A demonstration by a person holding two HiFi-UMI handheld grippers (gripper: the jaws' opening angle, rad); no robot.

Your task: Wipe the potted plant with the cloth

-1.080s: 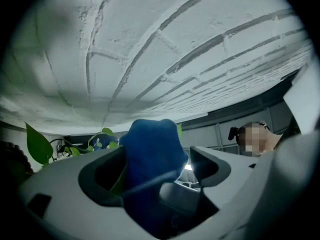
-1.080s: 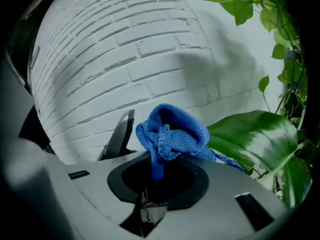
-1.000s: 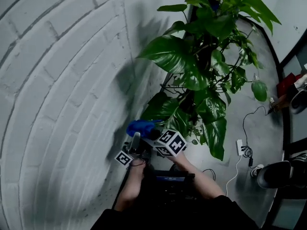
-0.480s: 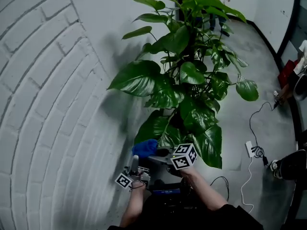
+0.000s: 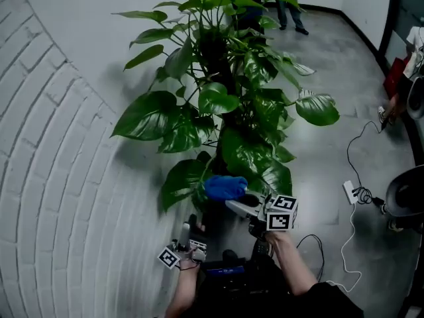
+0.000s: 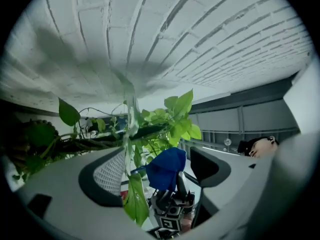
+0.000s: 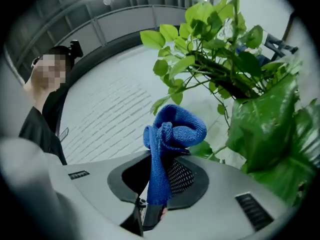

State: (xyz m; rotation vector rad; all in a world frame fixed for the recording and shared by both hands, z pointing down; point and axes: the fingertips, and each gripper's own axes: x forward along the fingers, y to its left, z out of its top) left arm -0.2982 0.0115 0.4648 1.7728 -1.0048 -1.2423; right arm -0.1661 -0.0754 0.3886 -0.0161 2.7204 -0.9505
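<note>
Low on the left, the left gripper has its jaws apart around a hanging leaf of the potted plant, while the right gripper, clamped on the blue cloth at the lowest leaves, seems about to start wiping and needs to press onto a steadied leaf.

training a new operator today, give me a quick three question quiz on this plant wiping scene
1. True or false: the blue cloth is clamped in the left gripper.
2. The left gripper's jaws are: A) shut on a leaf, B) apart, C) shut on the cloth.
3. What surface rises beside the potted plant, at the head view's left?
Key: 1 false, the right gripper holds it. 2 B. 3 a white brick wall.
</note>
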